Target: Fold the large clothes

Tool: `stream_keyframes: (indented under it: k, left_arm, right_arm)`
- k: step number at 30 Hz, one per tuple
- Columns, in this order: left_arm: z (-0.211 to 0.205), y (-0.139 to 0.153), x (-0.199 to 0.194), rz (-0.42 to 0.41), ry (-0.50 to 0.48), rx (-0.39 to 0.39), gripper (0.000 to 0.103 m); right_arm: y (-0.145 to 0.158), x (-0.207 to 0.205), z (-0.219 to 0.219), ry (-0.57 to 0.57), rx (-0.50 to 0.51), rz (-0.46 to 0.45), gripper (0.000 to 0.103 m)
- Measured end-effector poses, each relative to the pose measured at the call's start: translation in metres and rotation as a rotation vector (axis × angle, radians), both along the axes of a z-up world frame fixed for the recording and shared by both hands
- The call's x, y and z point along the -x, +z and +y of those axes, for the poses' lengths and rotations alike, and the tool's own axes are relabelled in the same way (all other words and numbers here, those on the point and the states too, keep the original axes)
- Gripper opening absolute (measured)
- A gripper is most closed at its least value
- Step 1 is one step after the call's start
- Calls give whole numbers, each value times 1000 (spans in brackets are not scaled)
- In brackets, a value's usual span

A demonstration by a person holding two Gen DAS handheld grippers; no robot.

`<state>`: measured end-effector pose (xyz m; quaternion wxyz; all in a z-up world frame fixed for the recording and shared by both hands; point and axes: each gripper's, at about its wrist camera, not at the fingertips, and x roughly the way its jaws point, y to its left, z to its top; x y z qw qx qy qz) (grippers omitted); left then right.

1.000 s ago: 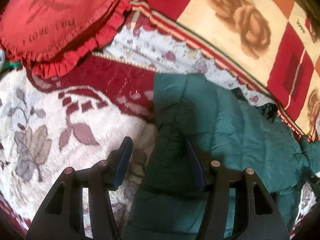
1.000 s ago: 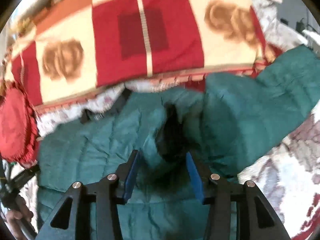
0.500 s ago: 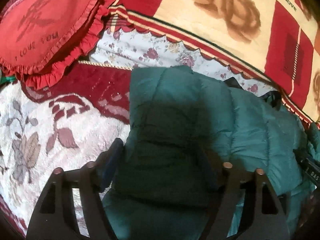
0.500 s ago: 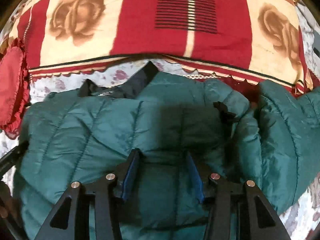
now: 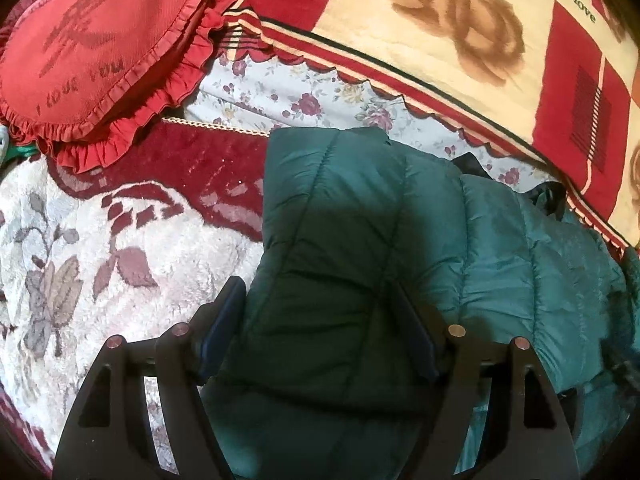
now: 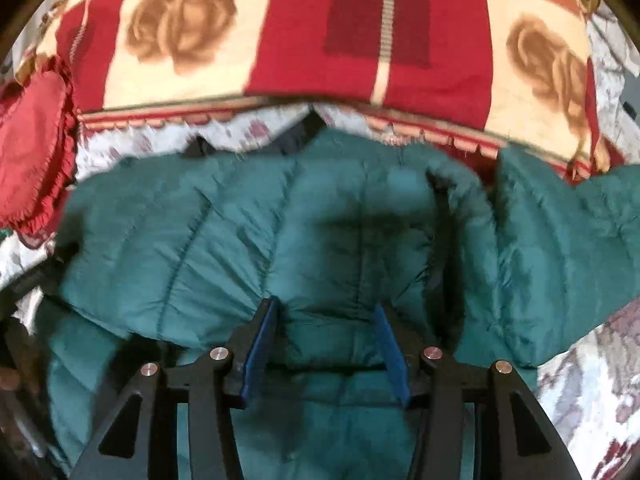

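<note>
Folding step in hand, by the look of it: lower half of green puffer jacket (image 5: 360,240) doubled up over upper half, folded edge carried toward far edge of bed beneath rose-patterned blanket (image 5: 460,32). Jacket lying across floral bedspread (image 5: 80,240), top end close under blanket's scalloped border, one sleeve (image 6: 560,248) trailing out toward right edge of bed. Heart cushion (image 5: 88,40) at far left corner, clear of jacket.

Left gripper (image 5: 320,316) spread wide, blue pads flanking a thick fold of quilting; whether actually pinching it, cannot tell. Right gripper (image 6: 326,328) likewise parted, fabric bunched between the pads, grip uncertain.

Next move, as a judgement: lay folded layer flat, release without dragging, then bring stray sleeve in over the body. Puffy filling likely to spring back, so a pressing-down pass probably needed.

Against a second ago: then, left gripper straddling only jacket's edge, much bedspread showing between fingers; right view showing a dark hollow in crumpled cloth. Now both sit deeper over the garment, quilted panel smoother and broader, far edge nearer the blanket.
</note>
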<state>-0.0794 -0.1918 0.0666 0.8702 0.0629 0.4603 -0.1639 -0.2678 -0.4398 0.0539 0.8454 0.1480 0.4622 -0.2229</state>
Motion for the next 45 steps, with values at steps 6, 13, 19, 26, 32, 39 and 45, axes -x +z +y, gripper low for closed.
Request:
stream_keyframes:
  k: [6, 13, 19, 26, 32, 39, 45]
  left_arm:
    - [7, 16, 10, -5, -7, 2, 75]
    - [-3, 39, 26, -39, -28, 60, 75]
    - [-32, 38, 36, -31, -80, 59, 75]
    - [-57, 10, 38, -10, -78, -6, 75]
    - [-58, 10, 40, -11, -87, -16, 75]
    - [-51, 19, 47, 0, -90, 11, 75]
    - [-41, 27, 54, -8, -92, 45, 75]
  right_arm:
    - [19, 13, 1, -9, -12, -30, 48]
    - [6, 15, -6, -39, -15, 0, 50]
    - [14, 26, -5, -12, -61, -45, 51]
    - [40, 51, -9, -6, -49, -110, 65]
    - [48, 64, -15, -24, -51, -135, 66]
    - [59, 92, -40, -94, -28, -162, 66]
    - [67, 131, -87, -236, 29, -177, 73]
